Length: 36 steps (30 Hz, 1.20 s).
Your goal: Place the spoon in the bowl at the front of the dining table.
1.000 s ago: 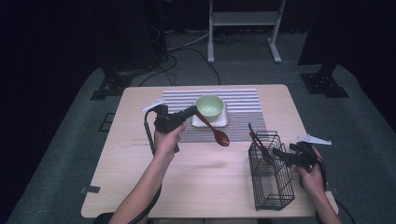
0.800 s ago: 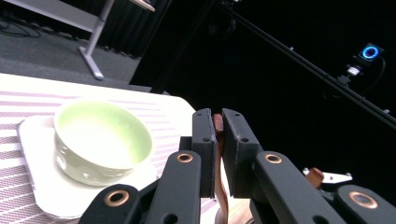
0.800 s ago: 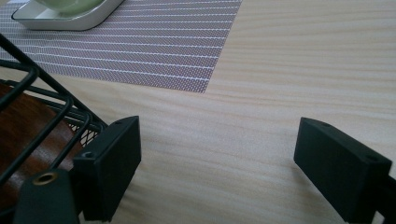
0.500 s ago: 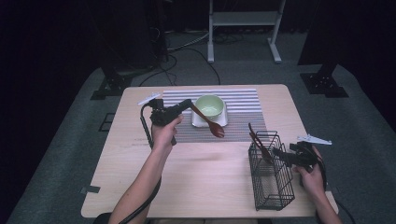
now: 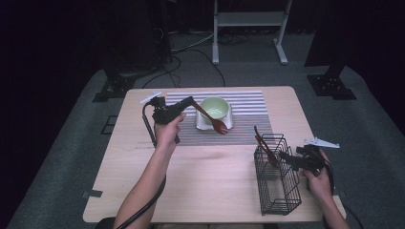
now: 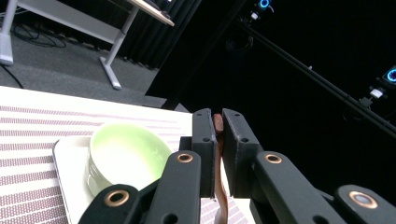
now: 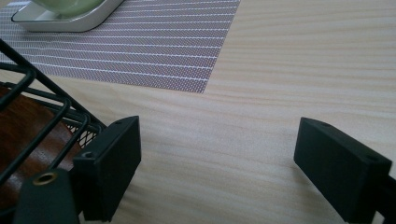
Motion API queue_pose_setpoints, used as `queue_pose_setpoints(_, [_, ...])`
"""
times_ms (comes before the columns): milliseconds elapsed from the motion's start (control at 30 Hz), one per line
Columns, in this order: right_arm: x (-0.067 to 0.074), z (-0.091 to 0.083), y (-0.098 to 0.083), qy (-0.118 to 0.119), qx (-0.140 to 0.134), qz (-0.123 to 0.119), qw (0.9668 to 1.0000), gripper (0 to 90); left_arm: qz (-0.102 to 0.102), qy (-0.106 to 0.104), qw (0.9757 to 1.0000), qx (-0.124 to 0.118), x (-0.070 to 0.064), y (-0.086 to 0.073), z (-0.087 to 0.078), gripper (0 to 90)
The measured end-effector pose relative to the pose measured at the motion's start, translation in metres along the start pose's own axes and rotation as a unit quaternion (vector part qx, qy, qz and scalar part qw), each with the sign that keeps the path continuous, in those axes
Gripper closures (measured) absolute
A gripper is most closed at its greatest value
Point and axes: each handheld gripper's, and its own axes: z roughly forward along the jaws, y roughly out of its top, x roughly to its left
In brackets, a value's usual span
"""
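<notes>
Brown wooden spoon (image 5: 212, 119) hangs clenched by its handle in the left tool (image 5: 190, 102), its bowl low over the near rim of the pale green ceramic bowl (image 5: 213, 107) on its white square tray (image 5: 204, 125). To seat it well, I would lower the spoon's head gently inside the rim before letting go. The right tool (image 7: 217, 154) stands released, beside the black wire basket (image 5: 277, 183) on the bench (image 5: 215, 186).

I see one green bowl (image 5: 214, 107) on one white tray (image 5: 203, 125), one striped mat (image 5: 248, 114), one wire basket (image 5: 279, 183), two brown spoons (image 5: 210, 117) and two grippers (image 5: 188, 102) on one bench (image 5: 210, 191).
</notes>
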Motion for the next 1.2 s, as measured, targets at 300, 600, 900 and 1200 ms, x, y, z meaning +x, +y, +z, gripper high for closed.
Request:
queue_pose_setpoints(300, [0.0,0.0,0.0,0.0,0.0,-0.001,1.0,13.4,0.0,0.01,0.9999,-0.004,0.004,0.007,0.001,84.2])
queue_pose_setpoints(600, [0.0,0.0,0.0,-0.001,0.0,-0.001,1.0,13.4,-0.004,0.02,0.9998,-0.007,0.009,0.008,0.004,84.2])
queue_pose_setpoints(900, [0.0,0.0,0.0,0.0,-0.001,0.001,1.0,13.4,-0.01,0.033,0.9993,-0.012,0.017,0.012,0.005,84.2])
queue_pose_setpoints(1200, [0.0,0.0,0.0,0.0,0.0,0.0,1.0,13.4,-0.011,0.046,0.9987,-0.018,0.022,0.015,0.007,84.2])
